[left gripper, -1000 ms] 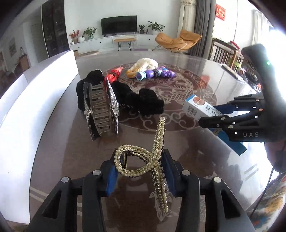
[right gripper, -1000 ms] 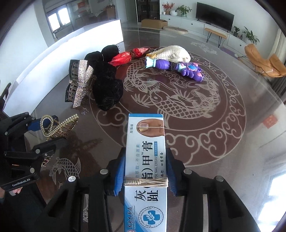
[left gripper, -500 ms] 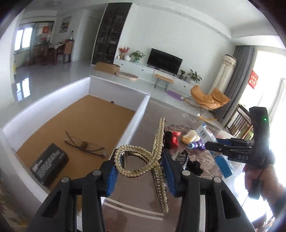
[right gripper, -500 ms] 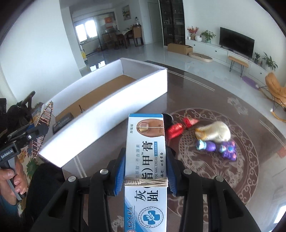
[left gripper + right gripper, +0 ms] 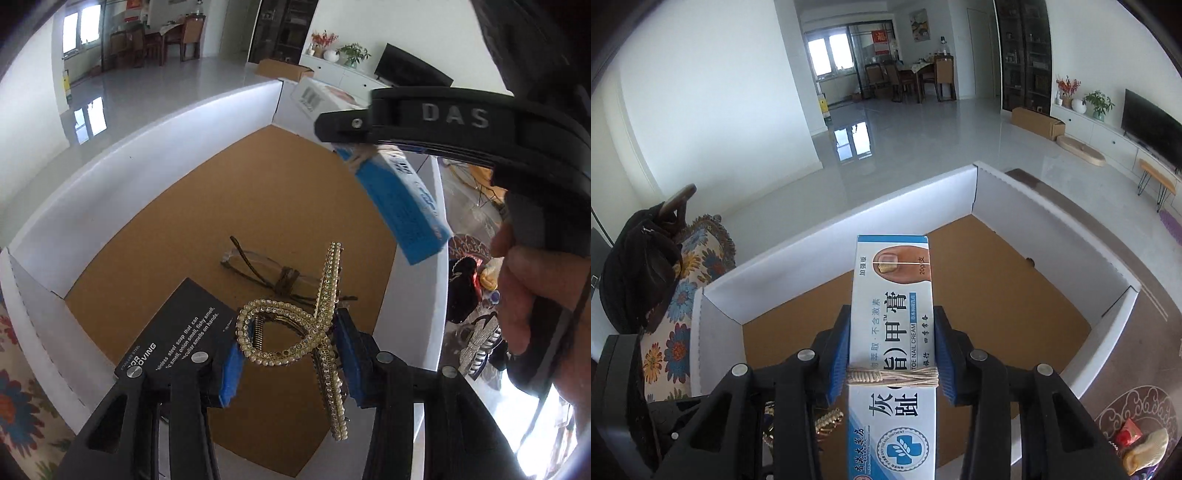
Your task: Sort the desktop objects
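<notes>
The left hand-held gripper [image 5: 288, 354] pinches a rhinestone hair clip [image 5: 314, 325] between its blue pads, and the clip hangs above the brown floor of the white-walled sorting box [image 5: 155, 147]. The right hand-held gripper [image 5: 892, 350] is clamped on a blue-and-white nail cream box [image 5: 892, 314], also over the box's interior; in the left wrist view that carton shows tilted above the box, at its right side. By my reading, the task is partway through: a pair of glasses [image 5: 266, 269] and a black soap carton [image 5: 177, 332] already lie on the box floor, near the left side, and the two carried items are over the box but not yet let go. Still left on the worktop [image 5: 1145, 295], to the right of the box, are a silver rhinestone clip [image 5: 480, 347], some black fabric pieces [image 5: 461, 291], a red wrapped item [image 5: 1128, 437] and a cream-coloured soft item [image 5: 1148, 448], so several rounds probably remain. The worktop is dark and glossy with a pale swirl pattern. Beyond it is a bright living room with a pale shiny floor, a television [image 5: 1148, 133] on a low white cabinet at the far right, a dining table with chairs [image 5: 912, 79] by the far windows, and a floral cushion [image 5: 679, 302] at the near left.
</notes>
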`<move>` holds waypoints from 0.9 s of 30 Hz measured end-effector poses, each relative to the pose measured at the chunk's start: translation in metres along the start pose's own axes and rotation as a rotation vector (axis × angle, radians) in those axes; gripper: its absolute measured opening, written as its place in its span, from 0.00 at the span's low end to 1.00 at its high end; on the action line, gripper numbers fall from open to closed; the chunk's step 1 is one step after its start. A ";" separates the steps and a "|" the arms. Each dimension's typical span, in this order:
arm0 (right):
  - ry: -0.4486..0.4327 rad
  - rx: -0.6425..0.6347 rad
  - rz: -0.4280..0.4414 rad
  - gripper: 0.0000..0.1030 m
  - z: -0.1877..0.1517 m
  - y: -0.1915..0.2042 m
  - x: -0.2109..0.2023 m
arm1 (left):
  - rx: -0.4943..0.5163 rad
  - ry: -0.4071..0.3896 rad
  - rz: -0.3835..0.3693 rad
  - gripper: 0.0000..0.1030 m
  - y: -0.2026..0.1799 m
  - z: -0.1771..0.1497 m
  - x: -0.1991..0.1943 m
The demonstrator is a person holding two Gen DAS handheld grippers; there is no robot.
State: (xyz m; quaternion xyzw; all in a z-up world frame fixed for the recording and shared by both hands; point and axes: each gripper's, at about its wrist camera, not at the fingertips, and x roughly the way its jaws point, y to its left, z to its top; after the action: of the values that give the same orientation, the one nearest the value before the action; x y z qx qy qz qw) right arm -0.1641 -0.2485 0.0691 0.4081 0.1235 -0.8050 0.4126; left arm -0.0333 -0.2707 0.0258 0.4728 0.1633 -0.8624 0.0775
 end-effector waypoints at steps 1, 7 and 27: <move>0.041 -0.001 -0.010 0.40 -0.003 -0.001 0.017 | 0.010 0.021 0.021 0.45 0.001 -0.001 0.005; 0.173 0.062 -0.036 0.69 -0.022 -0.025 0.059 | 0.029 0.004 0.093 0.71 -0.004 -0.004 0.007; -0.140 0.318 -0.472 0.97 -0.298 -0.181 -0.190 | 0.332 -0.129 -0.301 0.88 -0.216 -0.090 -0.037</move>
State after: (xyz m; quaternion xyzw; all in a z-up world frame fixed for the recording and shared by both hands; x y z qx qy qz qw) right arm -0.0746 0.1321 -0.0014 0.3712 0.0584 -0.9141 0.1522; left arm -0.0045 -0.0381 0.0569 0.3932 0.0828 -0.9078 -0.1205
